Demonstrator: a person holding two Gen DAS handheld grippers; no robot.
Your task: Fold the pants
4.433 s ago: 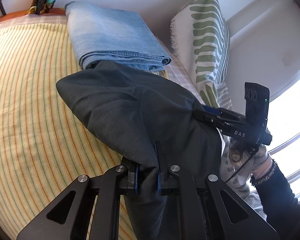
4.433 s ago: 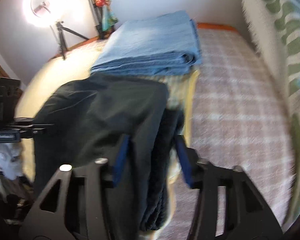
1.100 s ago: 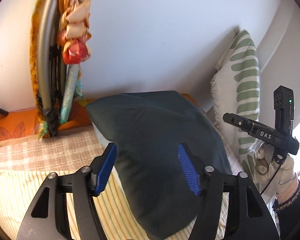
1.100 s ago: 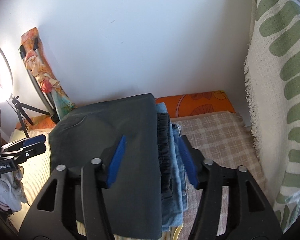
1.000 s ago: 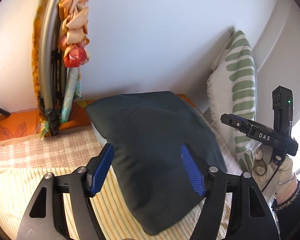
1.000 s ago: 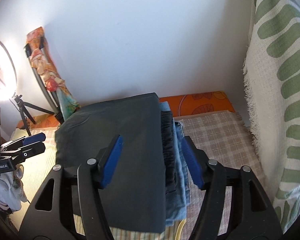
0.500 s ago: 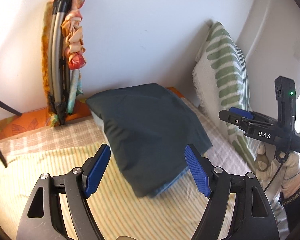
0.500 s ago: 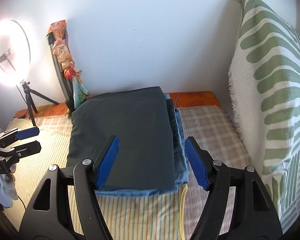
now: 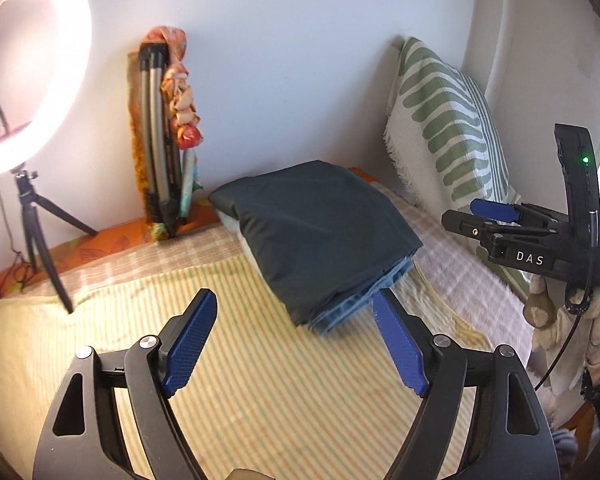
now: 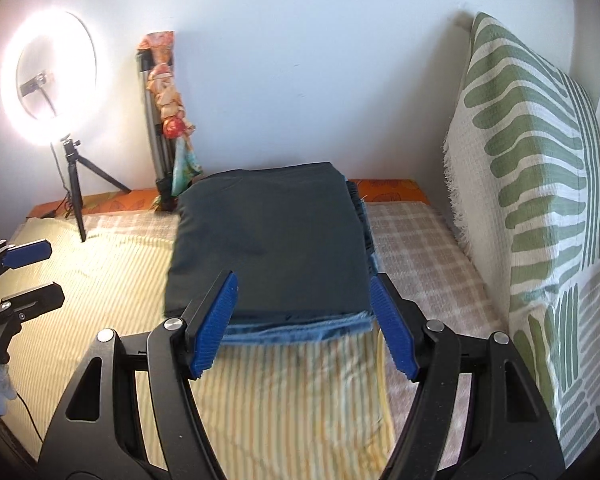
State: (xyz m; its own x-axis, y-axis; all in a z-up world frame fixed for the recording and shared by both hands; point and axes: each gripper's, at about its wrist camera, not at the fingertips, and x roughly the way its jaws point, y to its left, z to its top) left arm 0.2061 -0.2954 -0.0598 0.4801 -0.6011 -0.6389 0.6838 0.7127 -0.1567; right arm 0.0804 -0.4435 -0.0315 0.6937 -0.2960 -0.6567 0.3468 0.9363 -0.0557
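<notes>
The folded dark grey pants (image 9: 316, 232) lie flat on top of folded blue jeans (image 9: 352, 304) at the far side of the bed; they also show in the right wrist view (image 10: 272, 244), with the jeans' edge (image 10: 300, 330) under them. My left gripper (image 9: 296, 300) is open and empty, back from the stack. My right gripper (image 10: 302, 280) is open and empty, just short of the stack's near edge. The right gripper also shows in the left wrist view (image 9: 496, 216), the left gripper in the right wrist view (image 10: 28, 272).
The bed has a yellow striped sheet (image 9: 260, 380) and a checked cover (image 10: 420, 248). A green-striped pillow (image 10: 540, 168) leans at the right. A lit ring light on a tripod (image 10: 56, 80) and a folded stand with cloth (image 10: 164, 120) stand by the back wall.
Both grippers held the dark pants, set them on the jeans stack and opened. Over the last second both have pulled back from the stack, which lies still.
</notes>
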